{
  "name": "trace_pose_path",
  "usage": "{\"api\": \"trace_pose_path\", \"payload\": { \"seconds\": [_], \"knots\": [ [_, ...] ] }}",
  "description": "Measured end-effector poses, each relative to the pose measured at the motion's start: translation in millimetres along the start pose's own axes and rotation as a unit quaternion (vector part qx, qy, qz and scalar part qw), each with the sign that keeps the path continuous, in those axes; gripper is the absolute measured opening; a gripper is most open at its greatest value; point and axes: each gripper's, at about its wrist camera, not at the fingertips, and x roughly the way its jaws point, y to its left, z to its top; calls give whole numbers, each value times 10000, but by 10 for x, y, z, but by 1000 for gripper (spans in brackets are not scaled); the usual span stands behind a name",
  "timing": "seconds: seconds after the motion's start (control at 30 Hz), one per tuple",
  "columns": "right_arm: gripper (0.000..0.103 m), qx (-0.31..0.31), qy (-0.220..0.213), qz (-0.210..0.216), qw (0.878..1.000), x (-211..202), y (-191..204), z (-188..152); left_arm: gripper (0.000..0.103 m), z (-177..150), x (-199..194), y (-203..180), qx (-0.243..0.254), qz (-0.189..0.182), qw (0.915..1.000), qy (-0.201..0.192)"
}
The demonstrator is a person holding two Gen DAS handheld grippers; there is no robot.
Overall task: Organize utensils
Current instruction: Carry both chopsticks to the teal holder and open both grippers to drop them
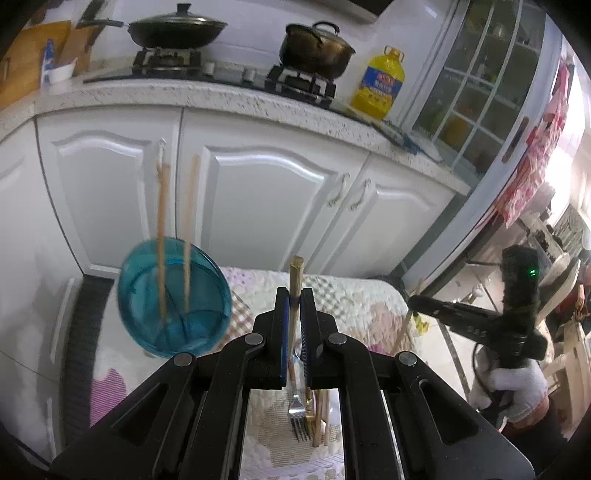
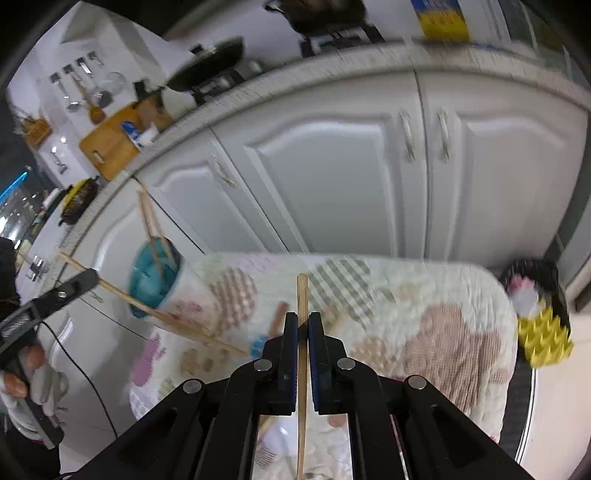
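My left gripper (image 1: 295, 295) is shut on a wooden chopstick (image 1: 296, 269) that sticks up between its pads. To its left stands a blue cup (image 1: 173, 295) with two chopsticks (image 1: 162, 229) upright in it. My right gripper (image 2: 303, 317) is shut on another chopstick (image 2: 302, 291), above the quilted cloth (image 2: 406, 295). The right wrist view shows the left gripper (image 2: 90, 277) at far left, its chopstick (image 2: 166, 317) slanting across in front of the blue cup (image 2: 155, 277). In the left wrist view the right gripper (image 1: 413, 301) hangs at the right, in a gloved hand (image 1: 517, 387).
A fork (image 1: 299, 410) and more chopsticks lie on the quilted cloth (image 1: 351, 295) under the left gripper. White cabinets (image 1: 277, 192) rise behind, with a wok (image 1: 177, 29), a pot (image 1: 314, 48) and an oil bottle (image 1: 380, 85) on the counter. A yellow spiky object (image 2: 543, 332) sits at right.
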Motion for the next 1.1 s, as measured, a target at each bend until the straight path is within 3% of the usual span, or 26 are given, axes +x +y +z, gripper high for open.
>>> {"api": "trace_pose_path", "payload": {
  "seconds": [0.3,0.57,0.83,1.1],
  "knots": [
    [5,-539,-582,482,9957,-310,731,581,4,343,-562,191,-49,-30,9991,-424],
    [5,-908,-1026,877,9867,-392,1348,1056,4,603,-942,419,-3,381,9952,-907],
    [5,-1066,-1105,939,9837,-99,1786,1385,4,690,-930,782,-121,799,9917,-1003],
    [5,-1234,-1001,665,9851,408,1939,1422,4,586,-611,1012,-310,982,9922,-706]
  ]
}}
